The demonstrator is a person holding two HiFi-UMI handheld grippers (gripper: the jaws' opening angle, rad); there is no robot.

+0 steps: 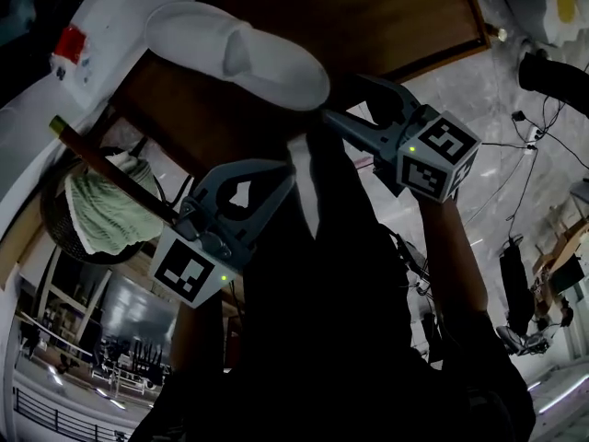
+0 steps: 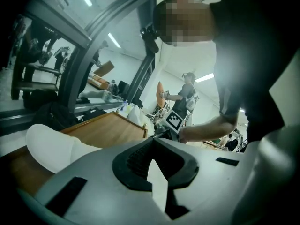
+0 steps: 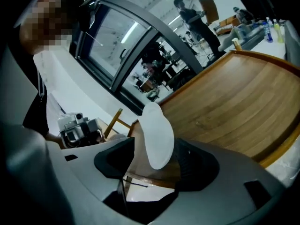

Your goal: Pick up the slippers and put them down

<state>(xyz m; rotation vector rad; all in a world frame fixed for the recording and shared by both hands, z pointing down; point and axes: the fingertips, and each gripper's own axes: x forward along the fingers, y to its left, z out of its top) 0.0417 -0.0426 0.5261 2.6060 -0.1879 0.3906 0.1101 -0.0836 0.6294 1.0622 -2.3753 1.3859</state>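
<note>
Wooden bench (image 1: pixel 405 17) with a raised edge strip. Dark mesh basket (image 1: pixel 53 224) near its edge, holding pale green cloth (image 1: pixel 101 210); small red item (image 1: pixel 70 41) on a white surface. Background: glazed partition (image 3: pixel 117 46) in a dark frame, bottles (image 3: pixel 267 29), a standing person (image 2: pixel 187 97).

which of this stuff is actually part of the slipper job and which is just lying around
Job:
- white slipper, lying on the wooden table
- right gripper, jaws open at the slipper's end
- left gripper, jaws together, empty

Lying about:
- mesh basket beside the table
- green cloth inside it
</note>
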